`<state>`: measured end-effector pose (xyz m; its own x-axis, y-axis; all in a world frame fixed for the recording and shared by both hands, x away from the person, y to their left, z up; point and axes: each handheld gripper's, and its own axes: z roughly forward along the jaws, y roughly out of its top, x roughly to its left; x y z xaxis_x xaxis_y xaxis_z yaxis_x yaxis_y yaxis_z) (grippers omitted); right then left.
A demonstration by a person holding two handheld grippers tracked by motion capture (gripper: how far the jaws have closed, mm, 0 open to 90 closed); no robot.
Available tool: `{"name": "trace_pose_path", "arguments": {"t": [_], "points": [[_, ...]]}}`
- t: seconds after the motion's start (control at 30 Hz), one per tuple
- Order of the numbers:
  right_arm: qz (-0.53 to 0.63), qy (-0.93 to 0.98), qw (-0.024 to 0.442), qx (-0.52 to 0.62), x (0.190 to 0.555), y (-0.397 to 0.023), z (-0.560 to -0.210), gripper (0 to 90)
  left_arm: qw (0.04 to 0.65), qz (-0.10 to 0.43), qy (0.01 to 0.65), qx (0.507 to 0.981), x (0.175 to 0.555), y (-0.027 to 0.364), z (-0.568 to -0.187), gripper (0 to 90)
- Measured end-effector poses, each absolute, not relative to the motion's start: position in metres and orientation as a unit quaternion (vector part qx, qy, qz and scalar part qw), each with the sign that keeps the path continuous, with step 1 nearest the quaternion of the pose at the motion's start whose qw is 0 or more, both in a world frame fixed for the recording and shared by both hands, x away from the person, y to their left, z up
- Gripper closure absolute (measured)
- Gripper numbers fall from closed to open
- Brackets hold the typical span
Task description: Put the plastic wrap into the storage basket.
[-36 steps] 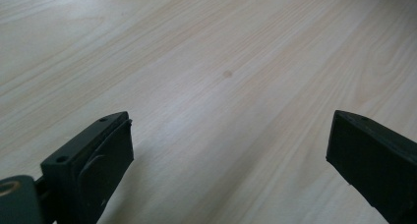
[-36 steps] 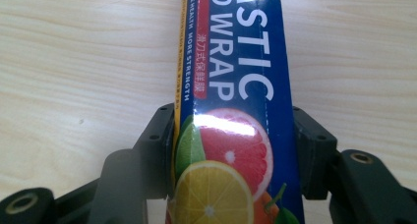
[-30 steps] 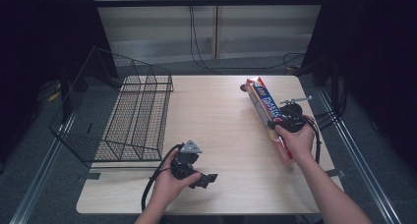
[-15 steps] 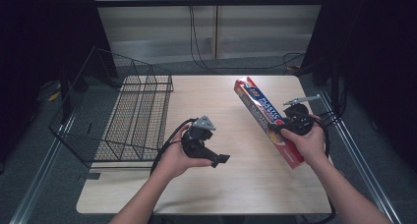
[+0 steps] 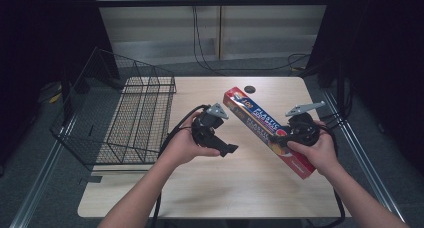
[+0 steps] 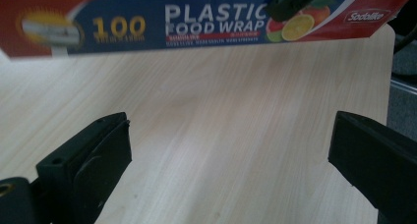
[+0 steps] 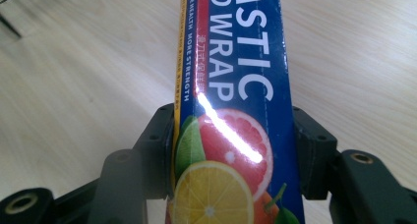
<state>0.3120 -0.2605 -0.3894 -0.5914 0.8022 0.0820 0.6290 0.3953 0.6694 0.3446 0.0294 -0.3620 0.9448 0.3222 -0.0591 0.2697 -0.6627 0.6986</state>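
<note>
A long red and blue plastic food wrap box (image 5: 262,125) is held above the wooden table (image 5: 240,188), slanting from back left to front right. My right gripper (image 5: 281,140) is shut on the box near its fruit-printed end, the jaws clamping both long sides of the food wrap box (image 7: 236,111). My left gripper (image 5: 226,148) is open at mid table, jaws wide apart and pointing at the food wrap box (image 6: 196,20), which crosses the top of the left gripper view. Nothing lies between the left gripper's fingers (image 6: 88,155).
A black wire basket (image 5: 125,123) stands at the table's left side, partly overhanging the left edge. A small round hole (image 5: 249,89) sits near the table's back edge. Cables trail from both grippers toward the person.
The right gripper has lifted the box and swung it left toward mid table. The left gripper has moved forward and right, closer to the box.
</note>
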Motion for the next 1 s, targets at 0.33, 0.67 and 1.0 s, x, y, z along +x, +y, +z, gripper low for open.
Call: {"name": "trace_pose_path", "arguments": {"t": [0.33,0.67,1.0], "points": [[0.336,0.861,0.117,0.363,0.301,-0.239,-0.386,45.2,0.341,0.069,0.106,0.931,0.357,0.017,-0.345,2.8],[0.337,0.875,0.105,0.331,0.304,-0.228,-0.386,45.2,0.323,0.073,0.066,0.941,0.376,0.005,-0.344,3.8],[0.333,0.890,0.096,0.297,0.315,-0.220,-0.390,45.2,0.269,0.061,-0.007,0.961,0.392,-0.015,-0.357,4.2]]}}
